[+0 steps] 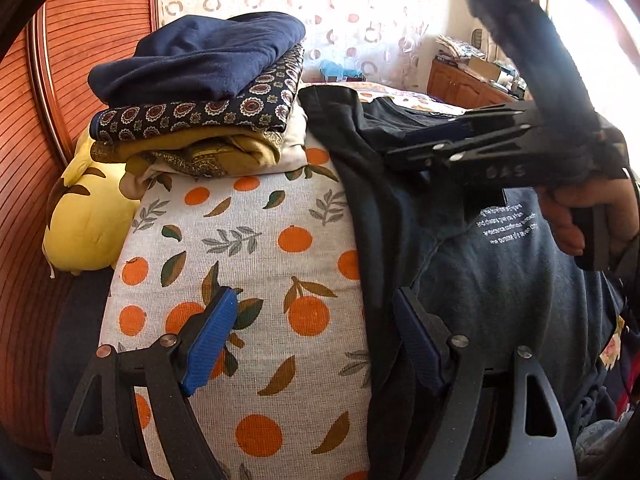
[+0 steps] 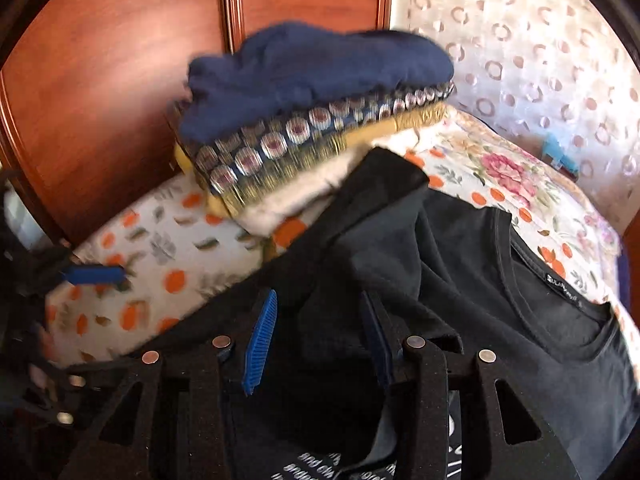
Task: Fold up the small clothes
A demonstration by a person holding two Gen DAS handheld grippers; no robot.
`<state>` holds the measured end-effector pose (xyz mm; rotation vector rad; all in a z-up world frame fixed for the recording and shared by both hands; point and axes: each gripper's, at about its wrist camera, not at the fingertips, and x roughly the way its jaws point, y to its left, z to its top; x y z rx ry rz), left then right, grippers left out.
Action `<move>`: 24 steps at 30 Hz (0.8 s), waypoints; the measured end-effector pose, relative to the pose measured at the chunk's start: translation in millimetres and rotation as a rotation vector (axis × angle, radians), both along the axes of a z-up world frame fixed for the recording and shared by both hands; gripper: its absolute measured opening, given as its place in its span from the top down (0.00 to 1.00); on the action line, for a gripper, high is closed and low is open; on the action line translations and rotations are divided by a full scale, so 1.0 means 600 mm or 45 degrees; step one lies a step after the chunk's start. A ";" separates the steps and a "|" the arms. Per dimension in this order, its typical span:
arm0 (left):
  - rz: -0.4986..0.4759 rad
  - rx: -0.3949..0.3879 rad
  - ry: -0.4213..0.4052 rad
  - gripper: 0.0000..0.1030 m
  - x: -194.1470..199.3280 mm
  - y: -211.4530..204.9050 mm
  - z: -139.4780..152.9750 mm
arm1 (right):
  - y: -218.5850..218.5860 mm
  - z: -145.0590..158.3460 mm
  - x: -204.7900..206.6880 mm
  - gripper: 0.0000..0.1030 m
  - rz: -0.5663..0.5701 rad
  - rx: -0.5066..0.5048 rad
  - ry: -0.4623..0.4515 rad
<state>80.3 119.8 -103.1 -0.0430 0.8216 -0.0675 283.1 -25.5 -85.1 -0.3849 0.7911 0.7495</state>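
Right tool (image 2: 316, 340) open over black shirt (image 2: 500, 300), stack (image 2: 312, 120) beyond

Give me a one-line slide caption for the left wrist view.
Open left claw straddles the edge of a dark T-shirt on the orange-print sheet, folded stack behind.

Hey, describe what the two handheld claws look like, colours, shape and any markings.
Both are matte black frames with triangular cut-outs and round silver rivets. The left claw and right claw carry ribbed blue pads on the fingers. From the left view, the right claw's body shows embossed letters, partly readable. A bare hand grips its black handle; no sleeve is visible.
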 end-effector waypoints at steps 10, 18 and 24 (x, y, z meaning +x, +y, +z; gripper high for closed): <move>0.003 0.002 -0.015 0.22 -0.002 0.003 -0.004 | -0.100 0.075 0.101 0.95 -0.348 0.036 -0.128; 0.004 0.002 -0.027 0.22 -0.005 0.002 -0.004 | -0.175 0.067 0.096 0.51 -0.500 0.102 -0.137; 0.009 0.002 -0.036 0.22 -0.006 0.003 -0.004 | -0.161 0.022 0.001 0.51 -0.319 0.193 0.017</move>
